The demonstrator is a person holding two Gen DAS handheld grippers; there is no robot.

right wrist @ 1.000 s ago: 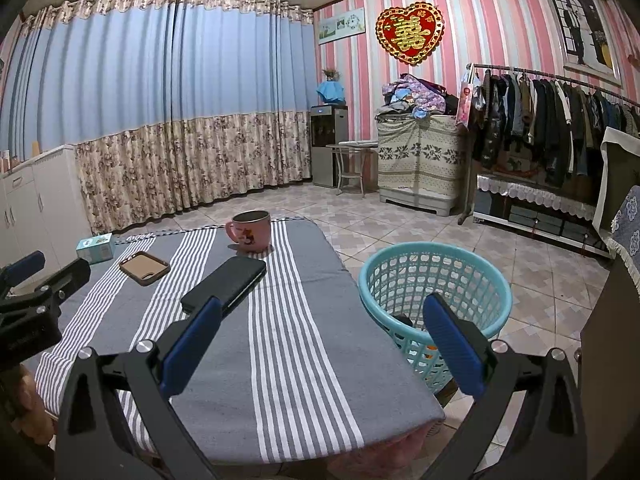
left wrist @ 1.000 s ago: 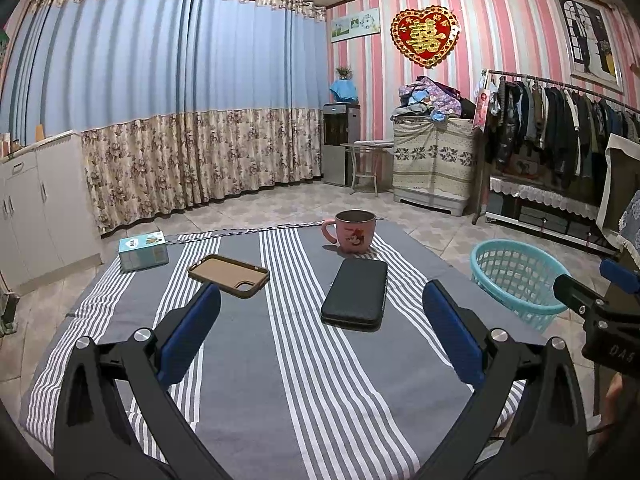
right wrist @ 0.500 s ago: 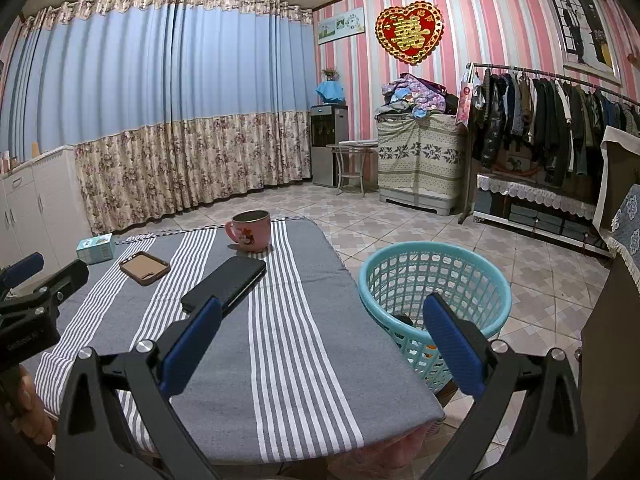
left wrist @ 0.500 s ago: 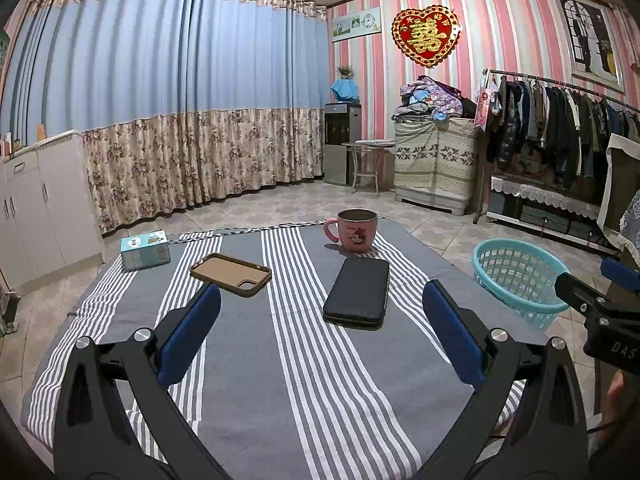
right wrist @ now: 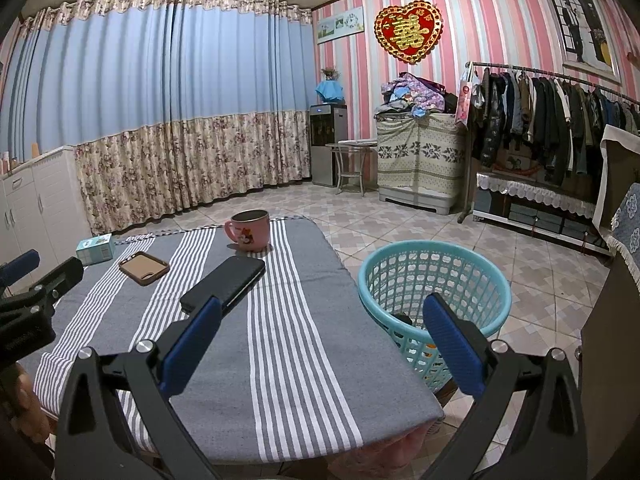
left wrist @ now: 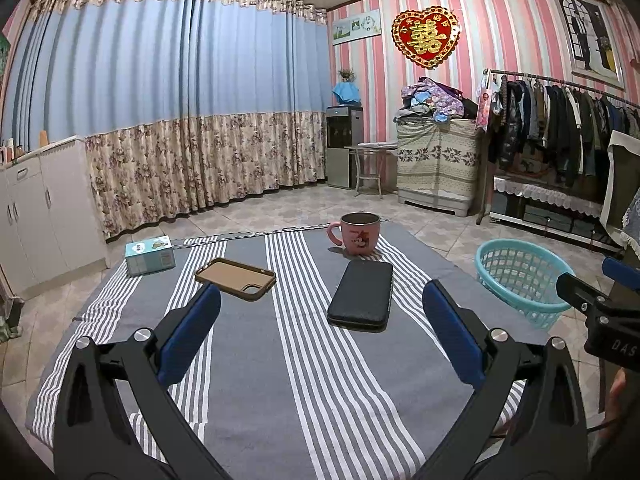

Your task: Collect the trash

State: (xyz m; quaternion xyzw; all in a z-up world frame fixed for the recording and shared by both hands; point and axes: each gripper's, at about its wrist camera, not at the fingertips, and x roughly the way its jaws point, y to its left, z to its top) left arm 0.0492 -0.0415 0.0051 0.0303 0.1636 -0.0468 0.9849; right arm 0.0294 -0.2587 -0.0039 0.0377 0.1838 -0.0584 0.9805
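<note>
A teal plastic basket stands on the floor right of the table; it also shows in the left wrist view. Something dark lies at its bottom. On the grey striped tablecloth lie a black phone, a brown phone case, a pink mug and a small teal box. My left gripper is open and empty over the table's near part. My right gripper is open and empty above the table's right front, beside the basket.
The same items show in the right wrist view: phone, case, mug, box. A clothes rack and a covered chest stand at the back right, white cabinets at left.
Both grippers have stayed open and nearly still; the left view has drifted very slightly. Nothing on the table has moved.
</note>
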